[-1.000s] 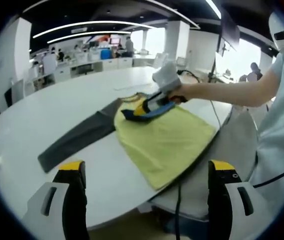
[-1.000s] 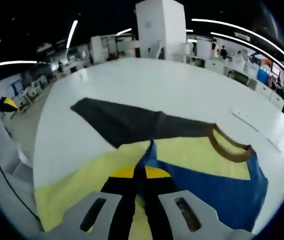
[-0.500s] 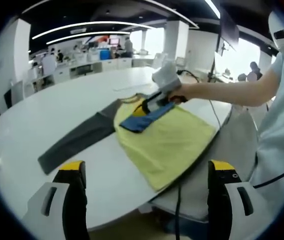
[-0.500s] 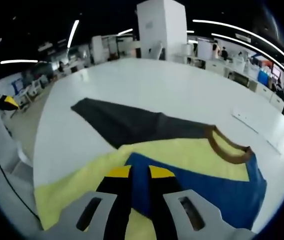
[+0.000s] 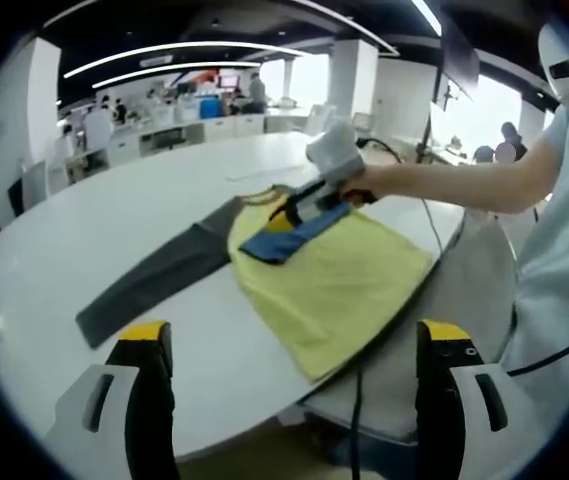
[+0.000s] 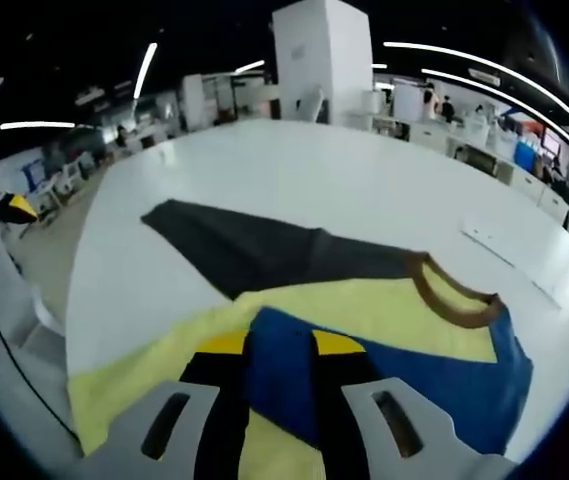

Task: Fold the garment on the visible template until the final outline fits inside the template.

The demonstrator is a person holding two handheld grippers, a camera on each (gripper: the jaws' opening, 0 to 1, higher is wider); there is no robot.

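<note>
Garment (image 5: 339, 280): yellow shirt w/ blue sleeve, grey sleeve and brown collar, lying flat on the white worktop (image 5: 114, 225), close to the edge nearest the person.
Key relation: right tool (image 6: 276, 345) sits directly over the blue sleeve (image 6: 419, 385), which is folded in across the yellow body; the sleeve lies under and ahead of the tool tips. Body's long axis runs from the collar down to the hem at the worktop edge.
Right tool state: jaws parted, blue cloth showing in the gap between them (looks let go, not pinched, though contact underneath can't be seen). In the left gripper view it shows as the other tool (image 5: 304, 208), held by the person's hand (image 5: 359, 185) over the collar end.
Left tool (image 5: 294, 380): jaws wide apart, nothing in them, held off the worktop's near edge, well apart from the shirt.
Nearer tool: right is on the garment; left is the farther one, but faces the grey side more squarely.
Grey sleeve (image 5: 154, 270): stretched out straight, away from the body across bare worktop, still unfolded (prob. the next part to bring in).
Collar (image 6: 454, 295): brown band, beyond the blue fold in the right gripper view.
In the way: nothing lies betw. the left tool and the grey sleeve; a cable (image 5: 409, 165) runs along the far side of the worktop, clear of the shirt.
Template: no outline can be made out, so fit can't be judged.
</note>
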